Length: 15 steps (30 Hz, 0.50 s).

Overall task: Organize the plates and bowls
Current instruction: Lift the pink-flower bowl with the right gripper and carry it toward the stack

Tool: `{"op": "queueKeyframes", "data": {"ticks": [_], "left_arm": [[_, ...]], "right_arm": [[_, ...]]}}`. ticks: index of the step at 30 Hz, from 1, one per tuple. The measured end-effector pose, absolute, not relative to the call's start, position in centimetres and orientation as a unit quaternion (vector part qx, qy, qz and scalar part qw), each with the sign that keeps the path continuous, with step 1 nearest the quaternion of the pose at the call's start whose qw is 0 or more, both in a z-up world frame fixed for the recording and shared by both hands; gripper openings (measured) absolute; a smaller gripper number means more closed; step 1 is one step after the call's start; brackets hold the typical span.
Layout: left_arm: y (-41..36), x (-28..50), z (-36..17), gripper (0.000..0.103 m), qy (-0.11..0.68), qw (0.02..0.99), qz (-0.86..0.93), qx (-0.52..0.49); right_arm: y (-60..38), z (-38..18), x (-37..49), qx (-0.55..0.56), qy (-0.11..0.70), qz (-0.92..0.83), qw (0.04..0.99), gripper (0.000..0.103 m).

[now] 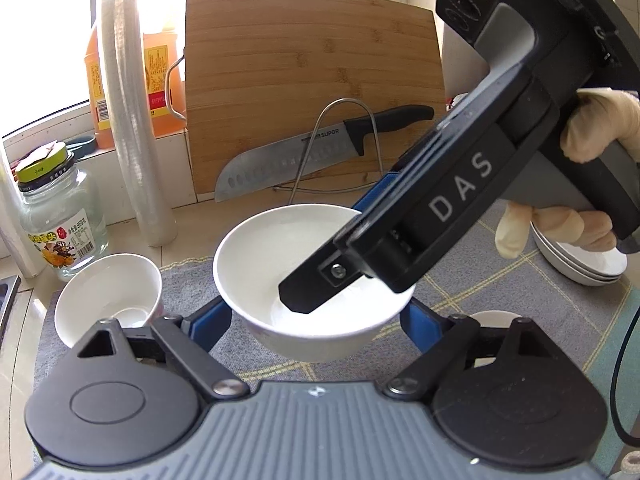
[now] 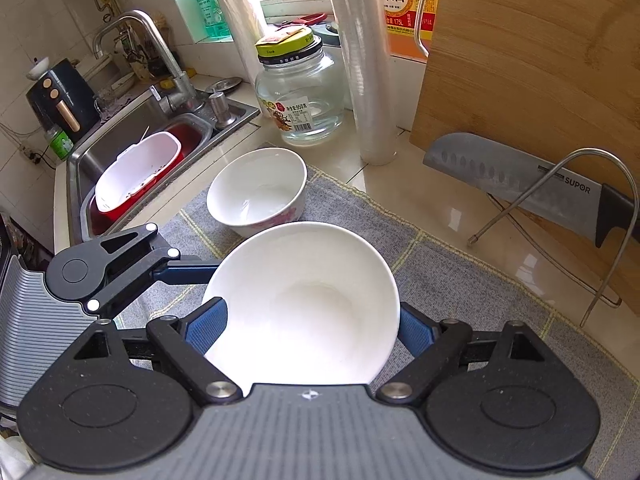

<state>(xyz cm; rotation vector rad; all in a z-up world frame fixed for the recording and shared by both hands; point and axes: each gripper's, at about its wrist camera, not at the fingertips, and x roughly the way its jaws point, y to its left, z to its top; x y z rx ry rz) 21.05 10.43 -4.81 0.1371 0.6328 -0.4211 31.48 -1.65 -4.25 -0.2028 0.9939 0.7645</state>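
Two claws, left claw (image 1: 316, 320) and right claw (image 2: 312, 328), each pinch the same white bowl (image 2: 304, 300) by opposite sides, likely steadying it for stacking into the smaller bowl (image 2: 256, 188).

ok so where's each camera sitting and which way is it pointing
left wrist: rides on the left tongs, looking forward and down at the white bowl, with the cutting board and knife behind; the right tongs and a gloved hand come in from the upper right.
right wrist: rides on the right tongs, looking down into the same bowl, with the sink beyond; the left tongs show at left.
shared: white bowl, smaller bowl, glass jar, knife, cutting board.
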Motion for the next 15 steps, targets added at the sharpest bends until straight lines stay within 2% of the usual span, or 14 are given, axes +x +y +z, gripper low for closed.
{"op": "queueKeyframes", "data": {"ticks": [15], "left_arm": [[8.7, 16.2, -2.9, 0.091, 0.296, 0.919, -0.246, 0.081]], "right_arm": [[-4.1, -2.5, 25.6, -0.085, 0.453, 0.329, 0.825, 0.093]]}}
